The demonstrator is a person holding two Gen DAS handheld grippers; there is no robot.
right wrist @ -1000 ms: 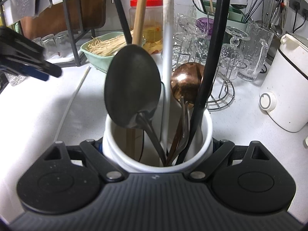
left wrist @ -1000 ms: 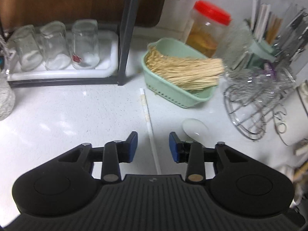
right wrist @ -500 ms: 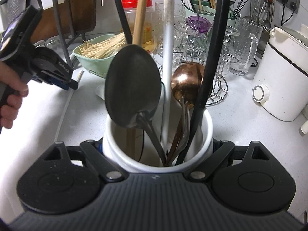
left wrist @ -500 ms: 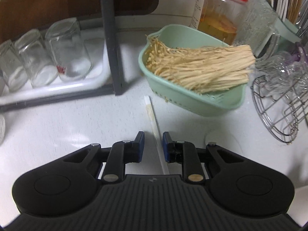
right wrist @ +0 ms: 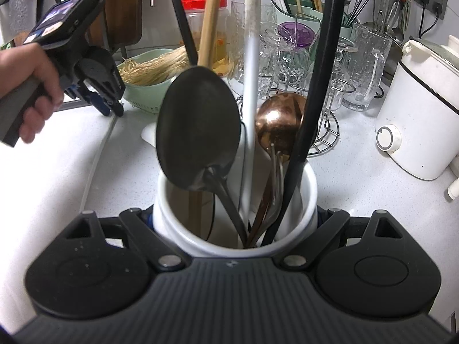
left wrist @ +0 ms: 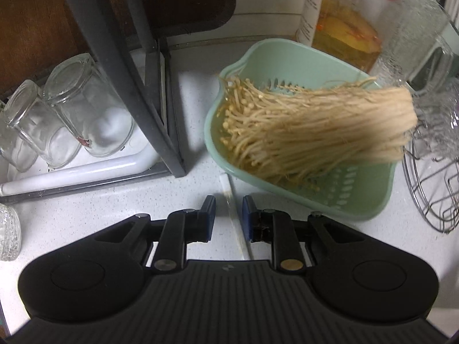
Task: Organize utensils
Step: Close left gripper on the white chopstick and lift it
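A thin white utensil handle [left wrist: 233,209] lies flat on the white counter [left wrist: 86,209], with its far tip just beside the near left corner of the green colander [left wrist: 358,200]. In the right wrist view the same handle [right wrist: 100,154] runs toward the near left, and a pale broad end [right wrist: 149,136], probably its bowl, shows behind the black spoon. The left gripper [left wrist: 229,215] stands over it with one blue pad on each side. The jaws are narrow but not pinching: a gap remains on both sides, so the handle is between them and not yet gripped. I judge that this straddling position prepares a pinch near the far end of the handle.

The right gripper [right wrist: 235,218] is spread wide around the white holder [right wrist: 311,197] and seems to press its sides, probably to keep it steady while the next piece comes. In the holder stand a black spoon [right wrist: 198,134], a copper ladle [right wrist: 278,120], a white handle [right wrist: 251,57] and a black handle [right wrist: 321,86].

A person's hand [right wrist: 31,86] holds the left gripper's grip. Enoki mushrooms [left wrist: 315,129] fill the colander, so the gripper must stay left of it.
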